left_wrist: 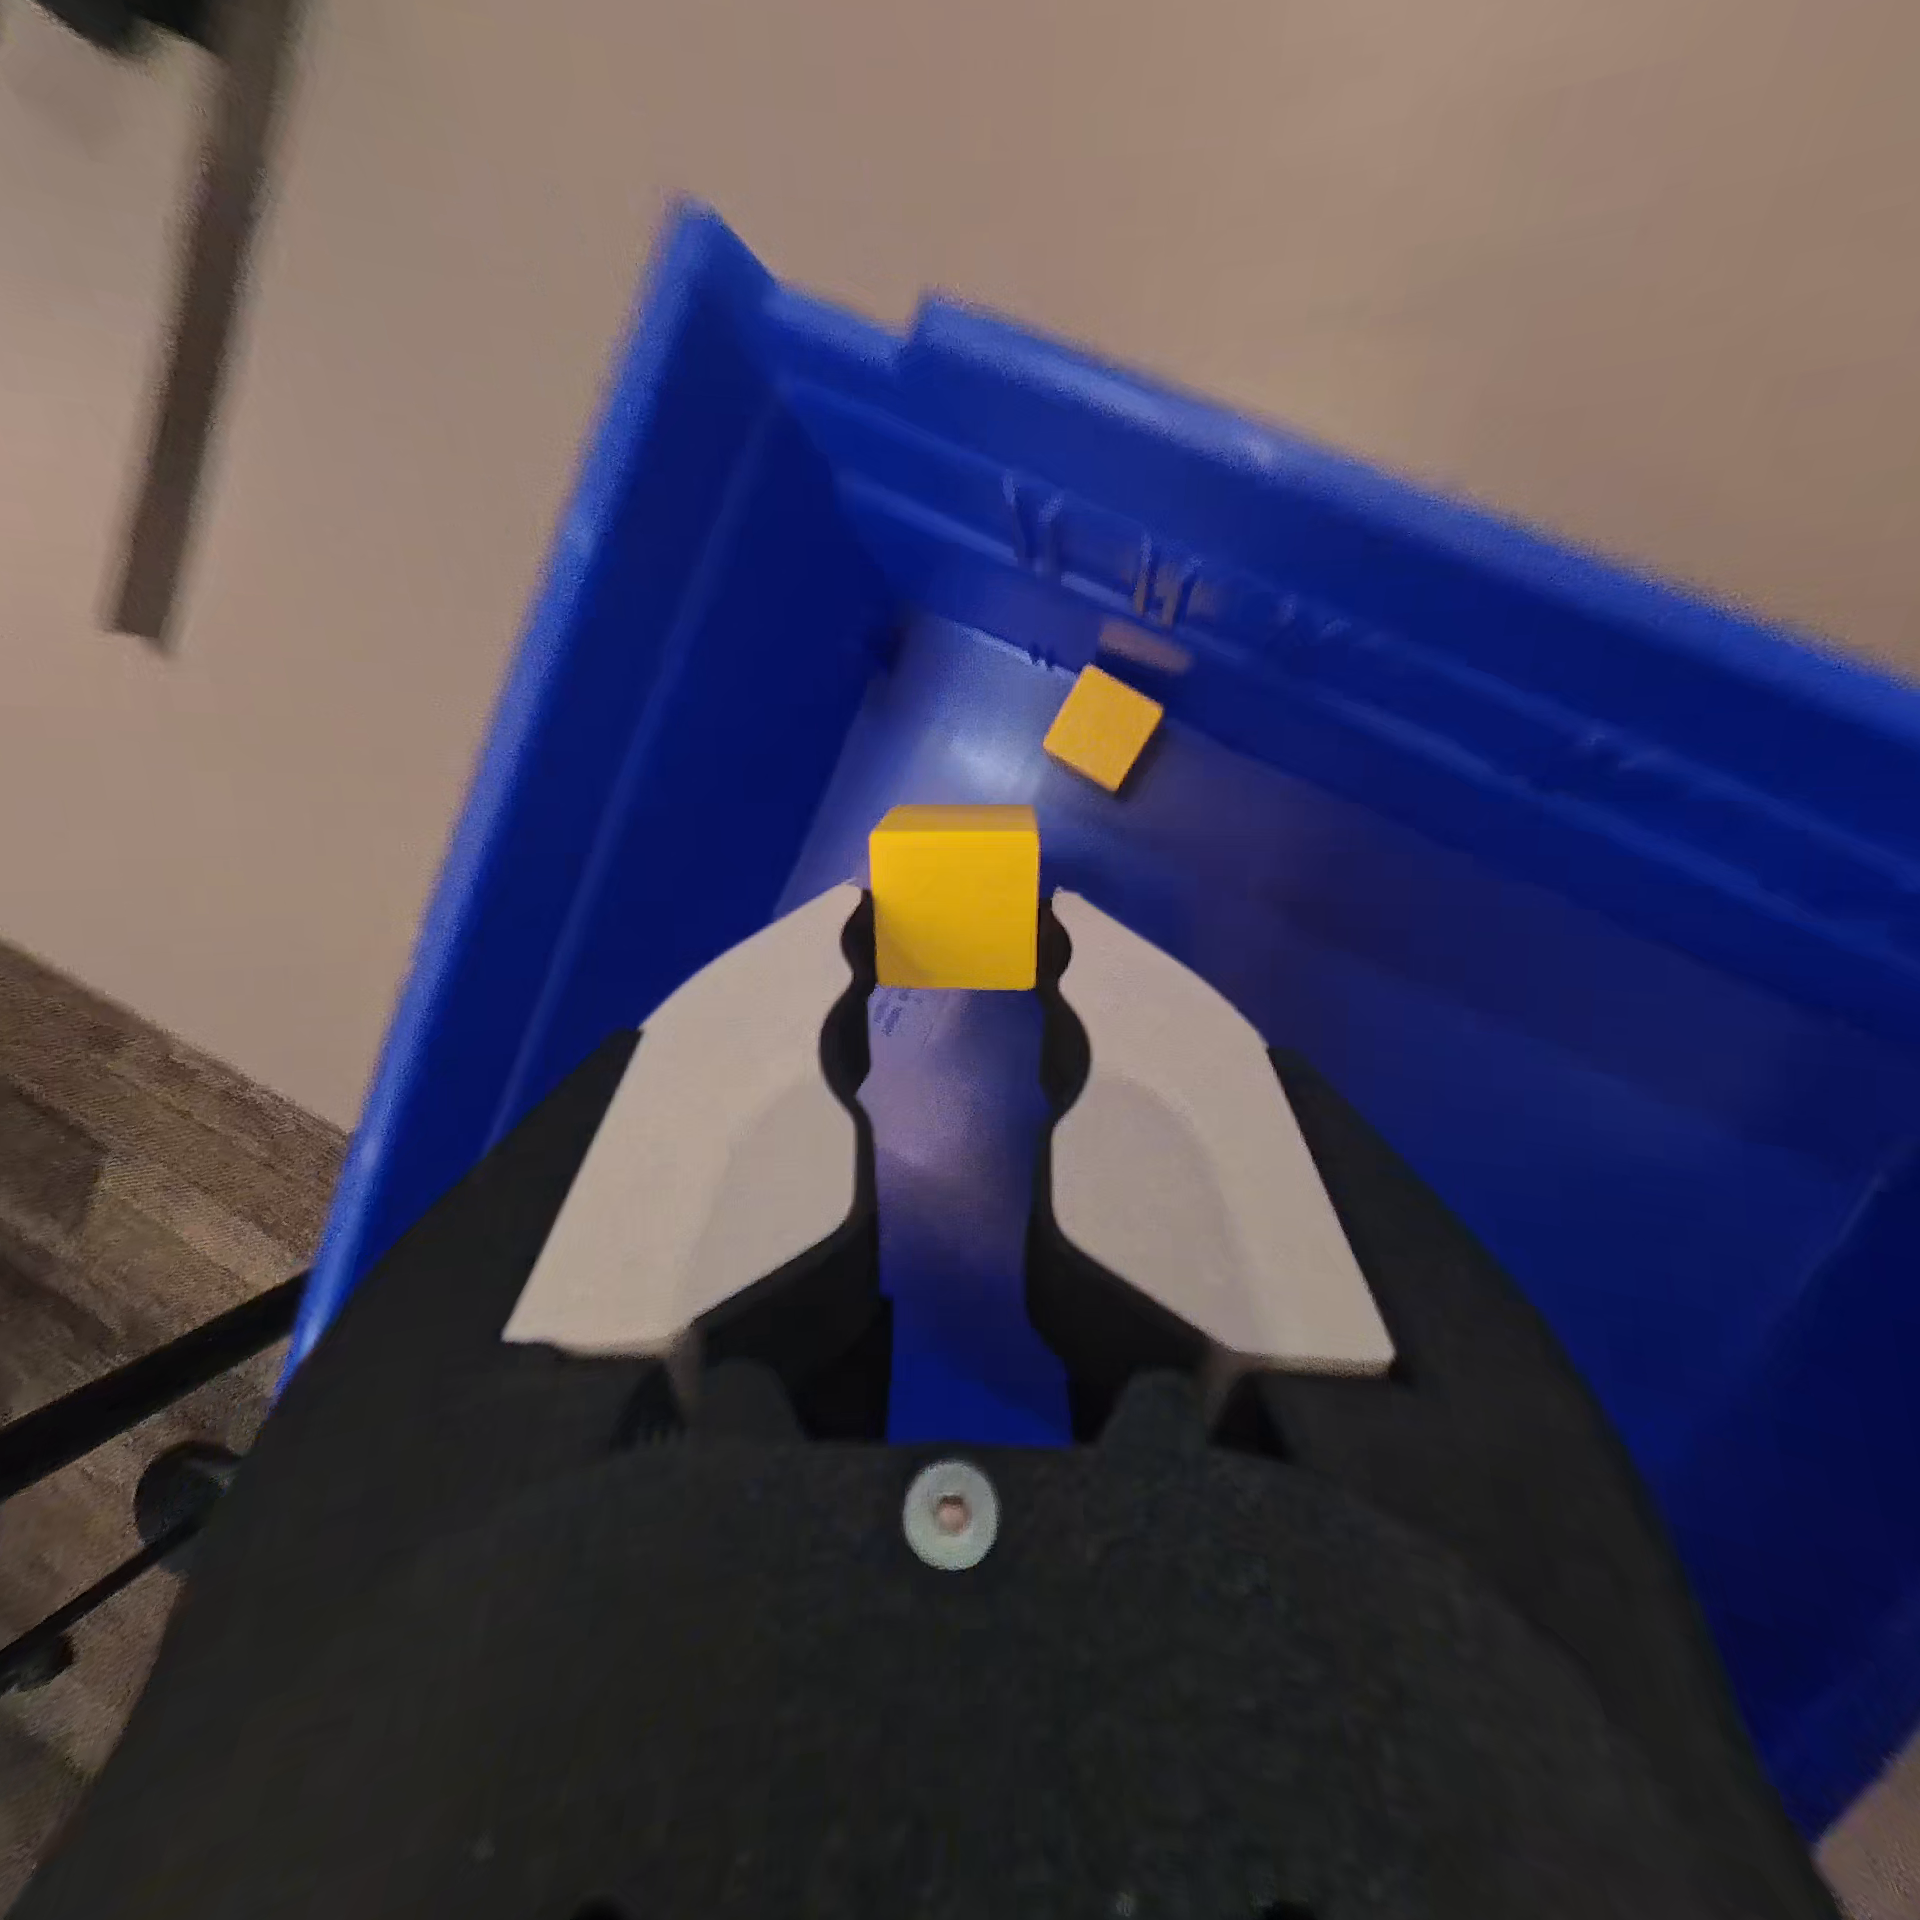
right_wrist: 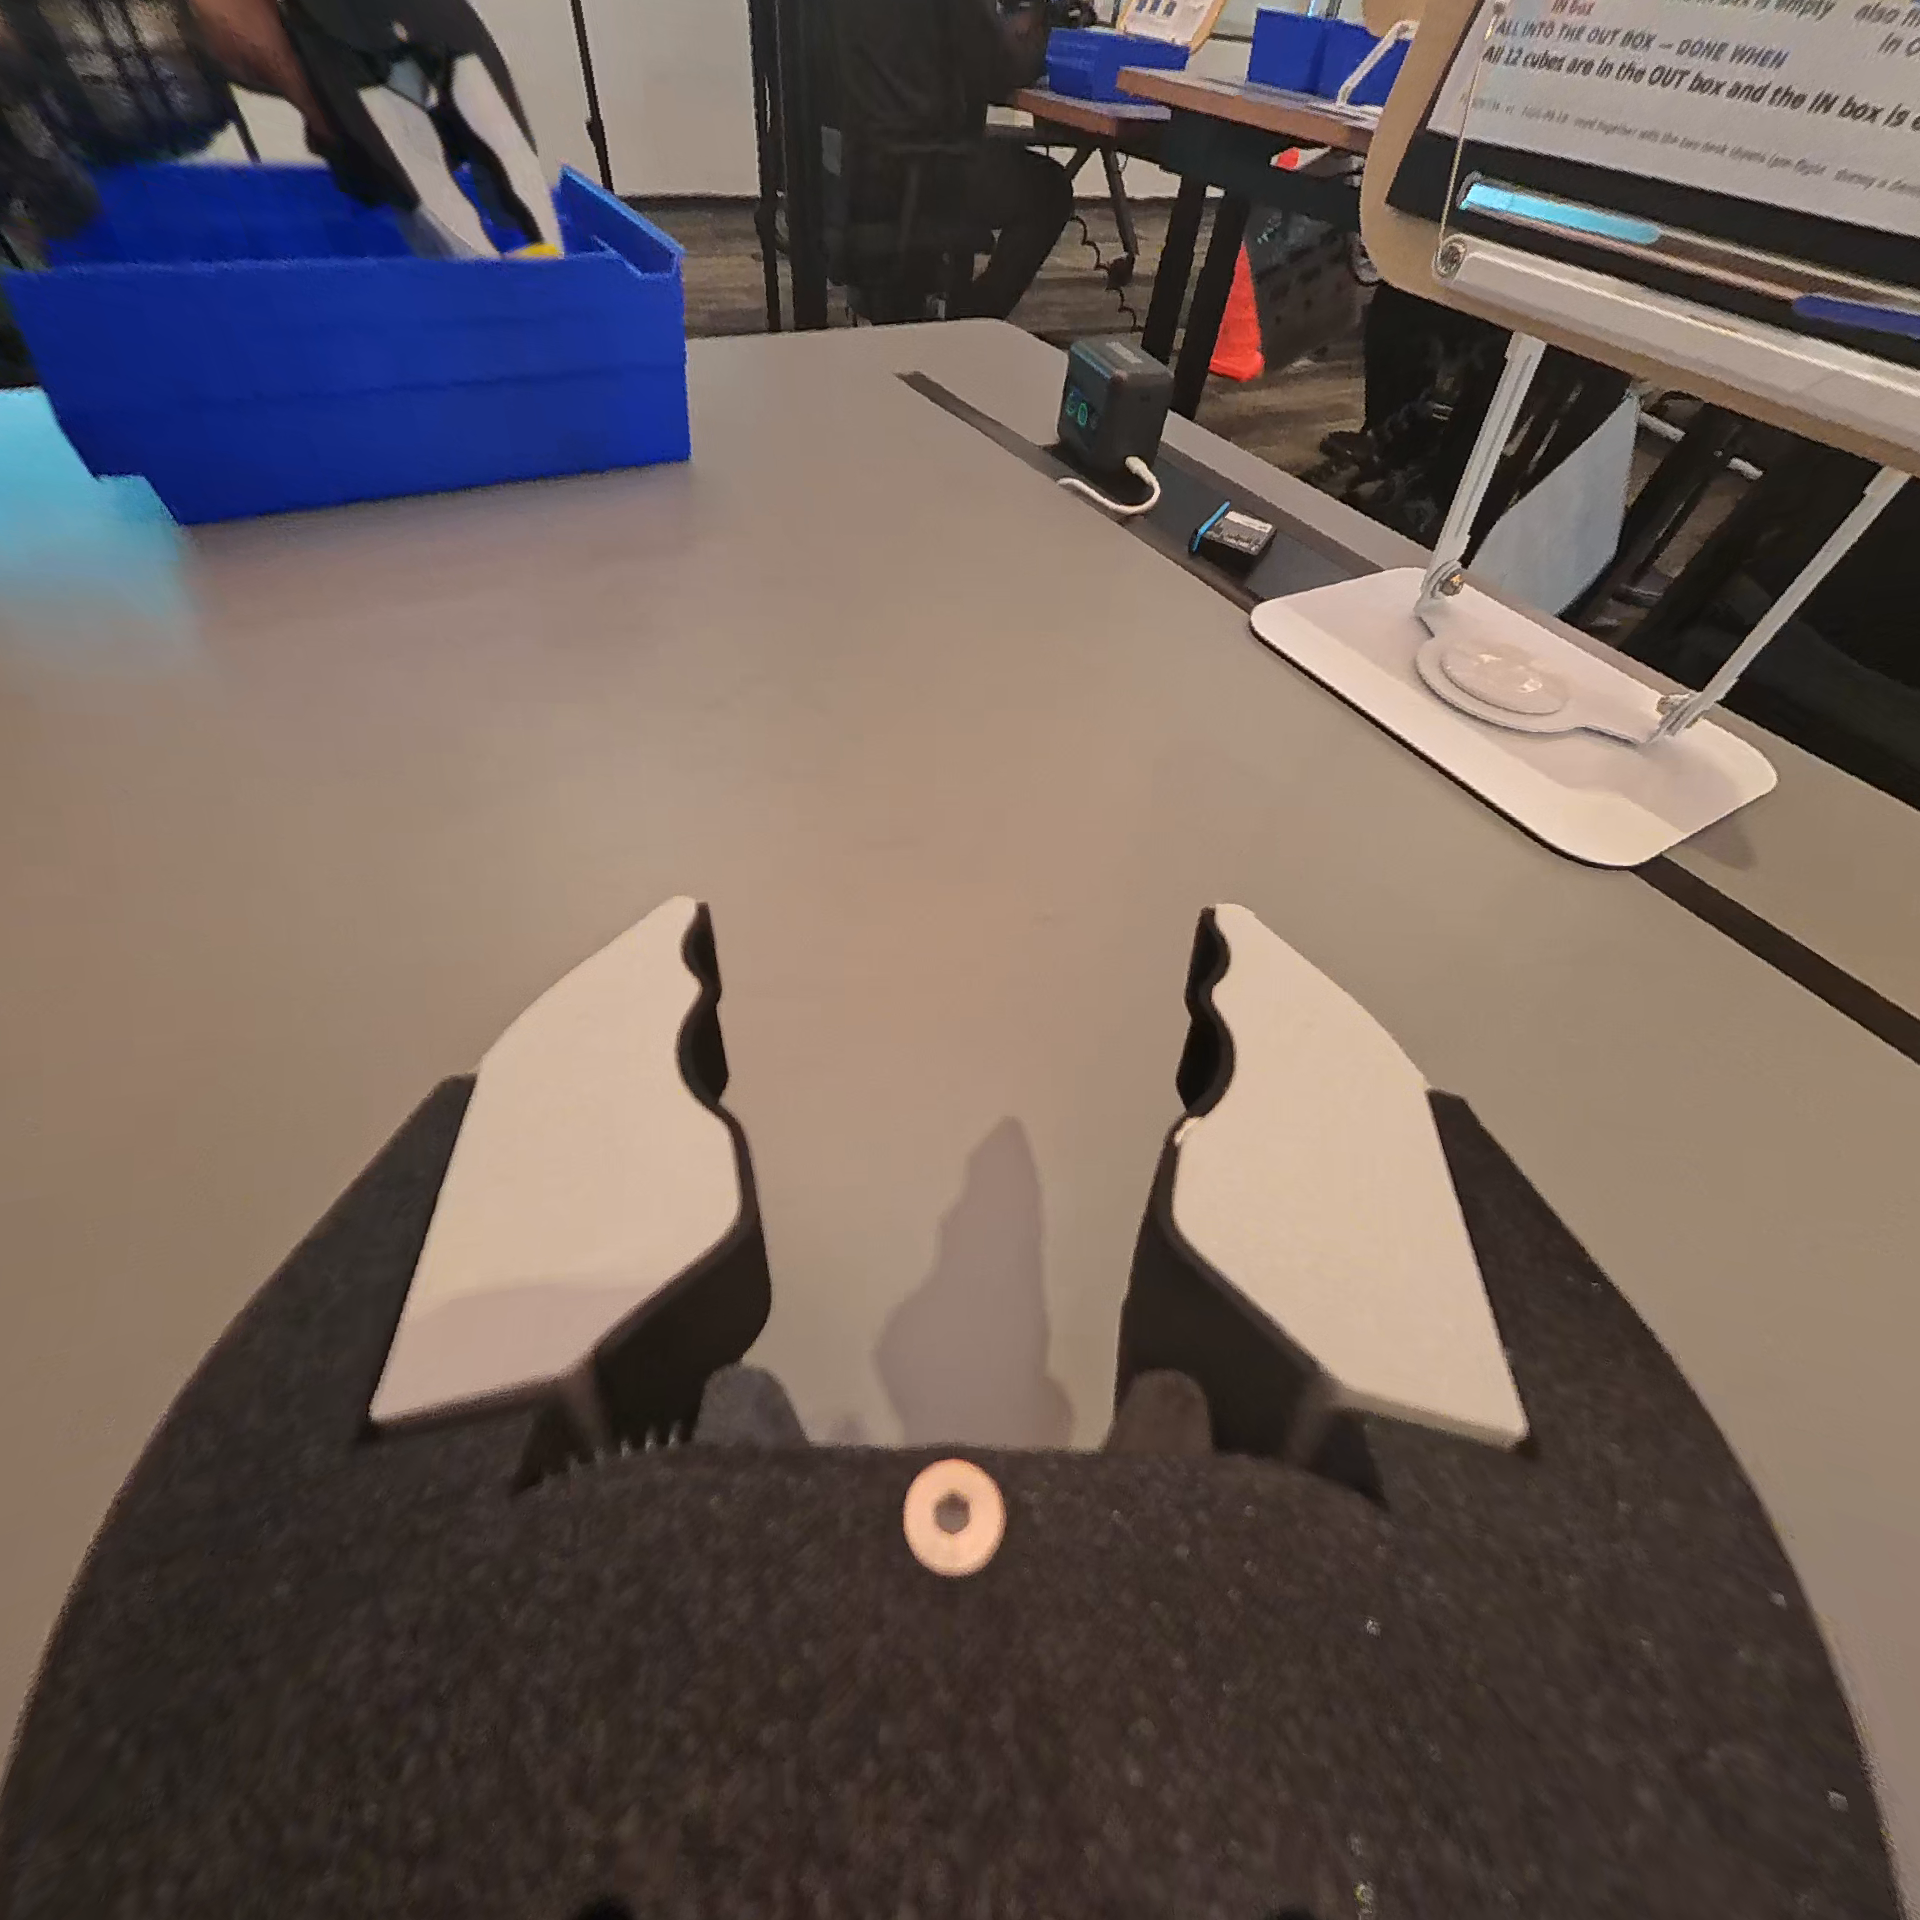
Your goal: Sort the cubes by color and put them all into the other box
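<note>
The grey table [right_wrist: 935, 727] is crossed by nothing near the right gripper [right_wrist: 951, 914], whose jaws are held apart, idle. The blue box [left_wrist: 644, 727] fills the left view; there a yellow cube [left_wrist: 954, 899] is clamped by the left gripper [left_wrist: 954, 914] at centre frame, seemingly for dropping beside another yellow cube [left_wrist: 1101, 727] lying above it.

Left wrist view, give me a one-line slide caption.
Left gripper holds a yellow cube over the blue box, where another yellow cube lies.
</note>
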`<state>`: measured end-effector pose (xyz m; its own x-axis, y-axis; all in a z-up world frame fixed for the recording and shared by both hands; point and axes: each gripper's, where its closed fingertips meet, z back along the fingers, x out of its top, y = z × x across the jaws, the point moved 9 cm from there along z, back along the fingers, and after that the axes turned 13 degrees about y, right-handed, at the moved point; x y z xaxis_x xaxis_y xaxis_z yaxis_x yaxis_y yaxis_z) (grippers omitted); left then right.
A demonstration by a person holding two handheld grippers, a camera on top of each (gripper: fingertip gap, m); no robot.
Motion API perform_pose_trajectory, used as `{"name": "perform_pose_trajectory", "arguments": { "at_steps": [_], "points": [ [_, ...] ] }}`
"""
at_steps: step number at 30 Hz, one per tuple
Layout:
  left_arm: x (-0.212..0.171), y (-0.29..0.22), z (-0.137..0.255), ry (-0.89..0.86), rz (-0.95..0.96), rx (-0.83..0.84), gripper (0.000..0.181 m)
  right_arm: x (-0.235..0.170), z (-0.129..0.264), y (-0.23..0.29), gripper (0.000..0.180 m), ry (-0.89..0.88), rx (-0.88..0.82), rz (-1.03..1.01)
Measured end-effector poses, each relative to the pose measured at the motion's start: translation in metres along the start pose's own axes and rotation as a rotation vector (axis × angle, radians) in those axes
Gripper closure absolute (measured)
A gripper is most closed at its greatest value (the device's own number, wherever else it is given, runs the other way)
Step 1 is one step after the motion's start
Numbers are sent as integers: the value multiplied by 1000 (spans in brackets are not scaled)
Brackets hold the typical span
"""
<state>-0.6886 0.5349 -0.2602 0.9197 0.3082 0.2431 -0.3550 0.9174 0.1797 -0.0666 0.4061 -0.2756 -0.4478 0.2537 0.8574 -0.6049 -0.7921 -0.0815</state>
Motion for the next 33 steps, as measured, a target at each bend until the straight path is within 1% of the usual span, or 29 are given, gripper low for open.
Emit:
{"name": "perform_pose_trajectory", "arguments": {
  "at_steps": [2, 4, 7, 10, 13, 16, 19, 21, 23, 25, 28, 33],
  "points": [
    [7, -9, 34, -131, 44, 68, 152, 2, 3, 1, 95, -30, 30, -37],
    [24, -24, 68, -274, 76, 127, 152, 7, 4, 3, 97, -74, 71, -73],
    [69, -58, 104, -487, 112, 128, 152, 20, 5, 7, 100, -150, 153, -97],
    [124, -101, 117, -645, 109, 85, 152, 43, 4, 11, 102, -207, 217, -52],
    [178, -144, 105, -795, 87, -10, 152, 72, 6, 19, 105, -280, 329, -37],
    [224, -182, 79, -985, 41, -148, 152, 100, 11, 27, 113, -366, 448, -49],
    [259, -206, 49, -1136, 27, -282, 152, 116, 12, 34, 119, -438, 549, -92],
    [276, -217, 34, -1204, 35, -379, 152, 118, 8, 36, 121, -467, 575, -117],
    [290, -225, 24, -1235, 40, -460, 152, 117, 2, 39, 123, -475, 595, -131],
    [301, -230, 18, -1242, 42, -506, 152, 115, -5, 42, 126, -463, 620, -132],
    [308, -235, 15, -1229, 24, -517, 152, 114, -13, 44, 128, -436, 628, -127],
    [308, -235, 14, -1217, 22, -513, 152, 115, -24, 47, 132, -376, 624, -101]
  ]
}}
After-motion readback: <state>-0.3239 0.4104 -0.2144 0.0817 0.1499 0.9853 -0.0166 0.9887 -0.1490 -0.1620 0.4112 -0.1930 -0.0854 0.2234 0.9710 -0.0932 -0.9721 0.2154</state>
